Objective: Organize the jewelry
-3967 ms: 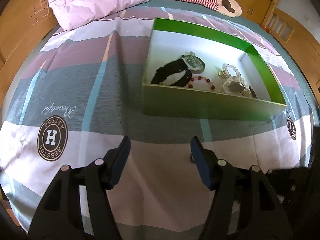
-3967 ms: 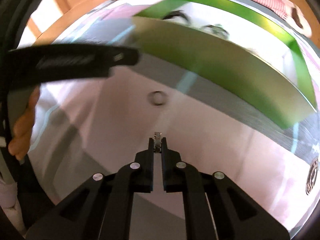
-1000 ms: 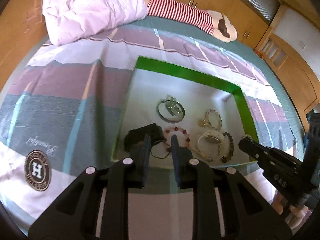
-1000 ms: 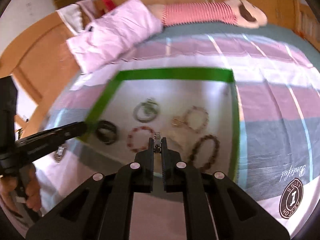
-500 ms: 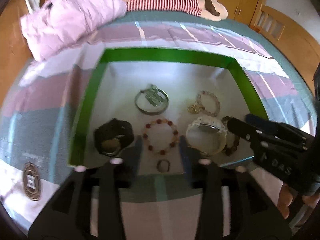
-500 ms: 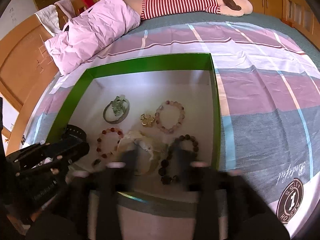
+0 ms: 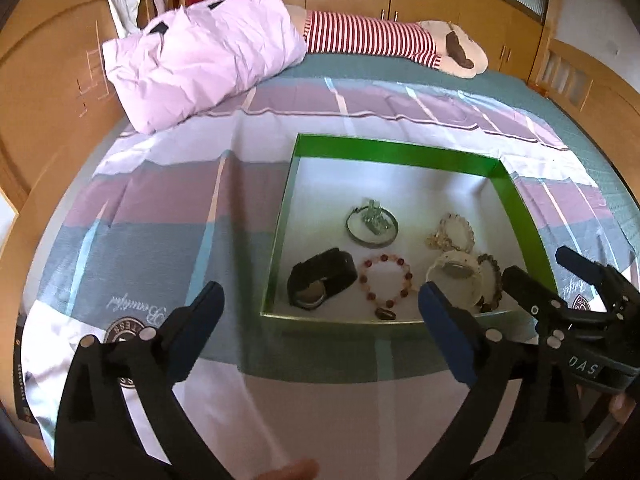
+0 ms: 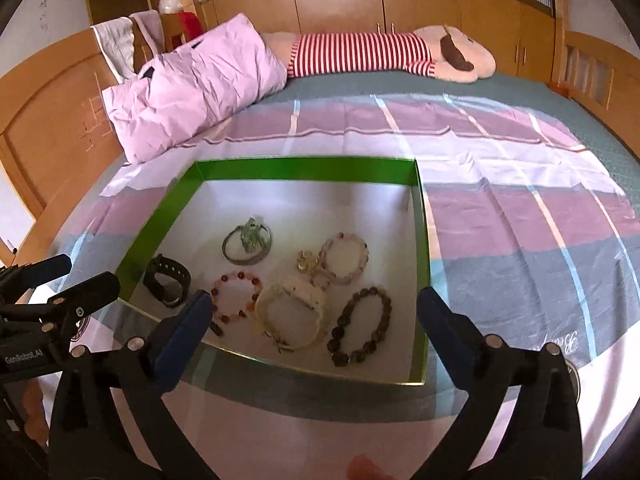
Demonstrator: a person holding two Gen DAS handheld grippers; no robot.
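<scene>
- The jewelry lies gathered in the green box (image 8: 422, 240): a black watch (image 8: 168, 282), a red bead bracelet (image 8: 236, 300), a silver bangle (image 8: 247, 246), a pink bracelet (image 8: 345, 257), a cream bracelet (image 8: 294, 312) and a dark bead bracelet (image 8: 362, 326).
- Nothing shows loose on the bedspread (image 8: 520, 216) (the sorting looks close to done).
- The left gripper (image 7: 320, 316) and right gripper (image 8: 312, 316) have just been opening; their jaws stand wide apart, empty.
- The box sits on a bed, with a pink pillow (image 8: 192, 84), a striped plush toy (image 8: 384, 56) and wooden cupboards beyond.

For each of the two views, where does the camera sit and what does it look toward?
Left wrist: on the left gripper, looking down at the green box from its near-left; open fingers show, right gripper alongside.
Right wrist: on the right gripper, over the box's near edge; left gripper at left.
Shared: box, red bead bracelet, pink pillow.
</scene>
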